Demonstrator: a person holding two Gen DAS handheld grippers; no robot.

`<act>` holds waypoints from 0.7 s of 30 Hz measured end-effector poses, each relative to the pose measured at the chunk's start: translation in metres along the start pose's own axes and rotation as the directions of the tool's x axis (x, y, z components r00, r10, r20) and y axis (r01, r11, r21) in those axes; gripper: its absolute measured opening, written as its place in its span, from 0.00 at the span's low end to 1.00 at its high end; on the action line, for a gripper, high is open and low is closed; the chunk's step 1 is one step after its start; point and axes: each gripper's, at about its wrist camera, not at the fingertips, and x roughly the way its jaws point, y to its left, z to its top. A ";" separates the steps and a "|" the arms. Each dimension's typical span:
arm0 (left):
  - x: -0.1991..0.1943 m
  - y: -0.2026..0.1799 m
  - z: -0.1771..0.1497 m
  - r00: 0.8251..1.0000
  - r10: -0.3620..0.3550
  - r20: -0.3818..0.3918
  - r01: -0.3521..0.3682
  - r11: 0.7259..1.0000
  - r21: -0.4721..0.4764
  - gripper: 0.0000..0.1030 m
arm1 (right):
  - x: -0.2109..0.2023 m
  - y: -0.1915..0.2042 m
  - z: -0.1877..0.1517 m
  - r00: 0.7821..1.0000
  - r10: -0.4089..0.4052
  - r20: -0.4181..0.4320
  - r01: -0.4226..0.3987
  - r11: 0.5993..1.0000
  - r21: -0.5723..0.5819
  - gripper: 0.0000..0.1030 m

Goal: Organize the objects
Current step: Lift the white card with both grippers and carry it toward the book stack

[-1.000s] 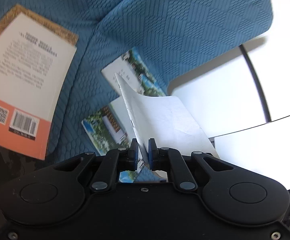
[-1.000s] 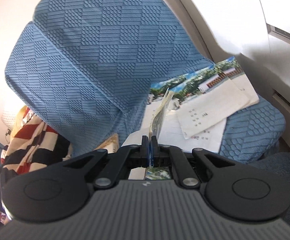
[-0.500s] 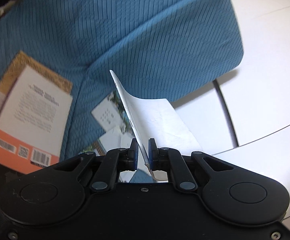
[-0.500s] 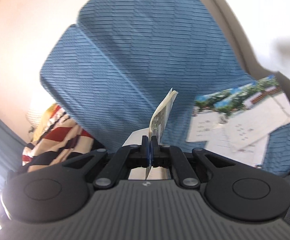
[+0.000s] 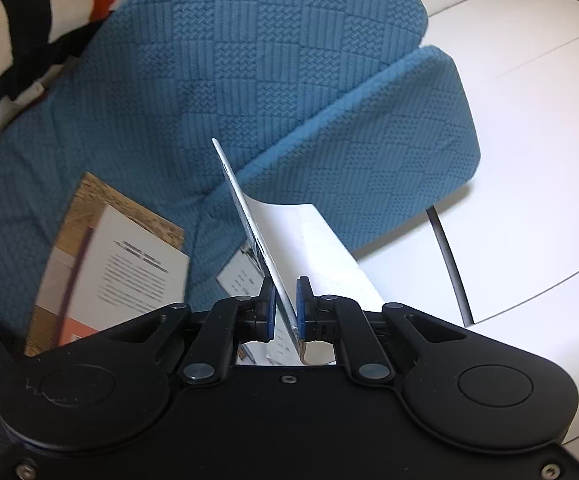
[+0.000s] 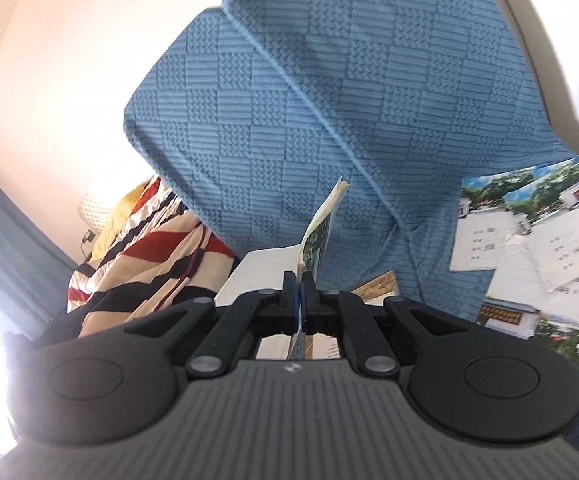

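Note:
My left gripper (image 5: pixel 286 296) is shut on a thin white booklet (image 5: pixel 289 236) that stands on edge and curls up over the blue sofa cushion (image 5: pixel 249 92). My right gripper (image 6: pixel 299 292) is shut on a second booklet (image 6: pixel 321 232) with a photo cover, its pages fanning upward. Several more photo-cover booklets (image 6: pixel 537 252) lie overlapping on the sofa seat at the right of the right wrist view. One lies below the held booklet (image 5: pixel 241 280) in the left wrist view.
A book with an orange and white back cover (image 5: pixel 109 264) lies on the sofa seat at the left. A striped red, black and cream cloth (image 6: pixel 145 248) is heaped on the sofa. White floor tiles (image 5: pixel 529 140) lie beyond the sofa arm.
Both grippers have risen and drawn back from the seat, each keeping its booklet. The book and the loose booklets now sit lower and smaller in view, and the striped cloth has come into view.

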 end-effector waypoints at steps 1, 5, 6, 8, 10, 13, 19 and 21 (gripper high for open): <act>-0.001 0.005 0.001 1.000 0.004 0.004 -0.004 1.000 0.000 0.09 | 0.005 0.002 -0.003 1.000 -0.002 -0.009 0.002 1.000 -0.002 0.04; -0.002 0.029 0.003 1.000 0.020 0.005 -0.020 1.000 -0.018 0.09 | 0.023 0.004 -0.017 0.999 -0.022 -0.050 0.021 1.000 -0.014 0.04; -0.001 0.036 0.003 1.000 0.027 0.002 -0.027 0.999 -0.024 0.09 | 0.027 0.004 -0.021 0.998 -0.029 -0.060 0.028 0.999 -0.015 0.04; 0.006 0.049 0.001 0.999 0.047 -0.001 -0.047 0.998 -0.030 0.09 | 0.038 0.000 -0.029 0.997 -0.034 -0.073 0.033 0.999 -0.020 0.04; 0.012 0.062 -0.001 0.998 0.061 0.010 -0.060 0.998 -0.023 0.09 | 0.049 -0.005 -0.037 0.994 -0.055 -0.098 0.053 0.998 -0.017 0.04; 0.021 0.084 -0.005 0.997 0.076 0.008 -0.076 0.996 -0.039 0.09 | 0.066 -0.016 -0.048 0.989 -0.056 -0.136 0.059 0.998 0.015 0.05; 0.038 0.117 -0.012 0.990 0.139 -0.020 -0.140 0.987 -0.072 0.08 | 0.087 -0.028 -0.067 0.979 -0.100 -0.179 0.105 0.994 0.023 0.05; 0.042 0.123 -0.014 0.987 0.159 -0.026 -0.160 0.985 -0.067 0.08 | 0.092 -0.027 -0.072 0.974 -0.127 -0.190 0.130 0.992 0.001 0.05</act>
